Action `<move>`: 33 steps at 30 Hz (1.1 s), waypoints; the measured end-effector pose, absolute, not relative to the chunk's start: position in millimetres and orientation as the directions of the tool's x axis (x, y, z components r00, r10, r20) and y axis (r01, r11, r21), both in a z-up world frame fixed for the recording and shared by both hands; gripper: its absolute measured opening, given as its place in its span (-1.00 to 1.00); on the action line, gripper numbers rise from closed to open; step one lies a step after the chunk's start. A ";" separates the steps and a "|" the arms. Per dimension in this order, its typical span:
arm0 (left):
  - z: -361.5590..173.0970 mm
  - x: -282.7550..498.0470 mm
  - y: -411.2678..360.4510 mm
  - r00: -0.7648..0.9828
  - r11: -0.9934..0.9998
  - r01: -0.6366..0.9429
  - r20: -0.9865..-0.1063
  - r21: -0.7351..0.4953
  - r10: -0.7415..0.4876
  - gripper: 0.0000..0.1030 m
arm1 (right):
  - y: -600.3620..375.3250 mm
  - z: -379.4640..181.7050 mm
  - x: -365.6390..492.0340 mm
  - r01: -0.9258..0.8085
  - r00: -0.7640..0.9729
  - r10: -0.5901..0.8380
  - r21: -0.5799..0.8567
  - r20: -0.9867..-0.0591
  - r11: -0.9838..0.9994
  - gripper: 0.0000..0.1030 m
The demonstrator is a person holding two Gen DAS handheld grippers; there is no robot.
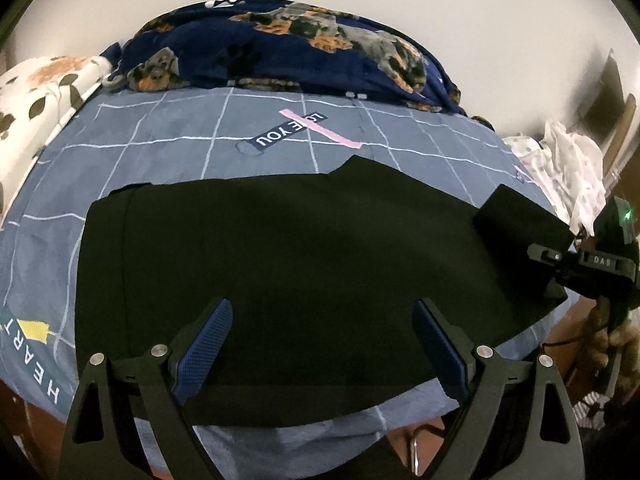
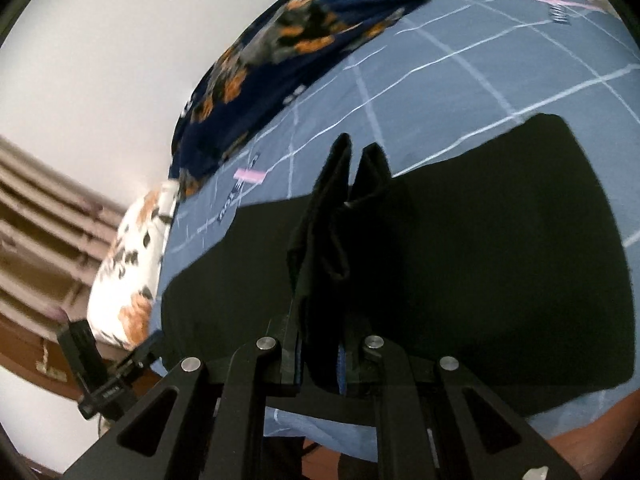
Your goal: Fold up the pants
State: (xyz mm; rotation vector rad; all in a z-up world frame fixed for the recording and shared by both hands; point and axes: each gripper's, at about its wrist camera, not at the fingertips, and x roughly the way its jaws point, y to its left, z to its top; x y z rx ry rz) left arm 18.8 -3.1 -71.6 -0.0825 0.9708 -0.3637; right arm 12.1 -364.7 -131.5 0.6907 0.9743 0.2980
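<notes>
Black pants [image 1: 300,248] lie flat across the blue checked bed sheet [image 1: 160,140]. My left gripper [image 1: 324,332] hangs open just above their near edge, nothing between its blue pads [image 1: 204,352]. At the right of the left wrist view, my right gripper [image 1: 576,264] holds one end of the pants lifted and turned back over the rest. In the right wrist view that gripper [image 2: 320,364] is shut on a bunched fold of the black pants [image 2: 328,232], which stands up from the jaws. The remainder of the pants [image 2: 480,260] spreads flat beyond. The left gripper [image 2: 100,380] shows at the lower left.
A navy dog-print blanket [image 1: 288,48] is heaped along the bed's far side by the wall. A white spotted pillow [image 1: 36,92] lies at the far left, and light patterned cloth [image 1: 568,164] at the right. The bed's near edge [image 1: 320,436] drops to a brown floor.
</notes>
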 end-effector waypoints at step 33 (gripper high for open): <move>-89.4 24.0 -9.1 0.453 0.934 0.285 -0.828 -0.215 -0.329 0.77 | -289.5 -147.8 18.3 -0.141 0.419 0.696 0.715 -0.584 0.685 0.08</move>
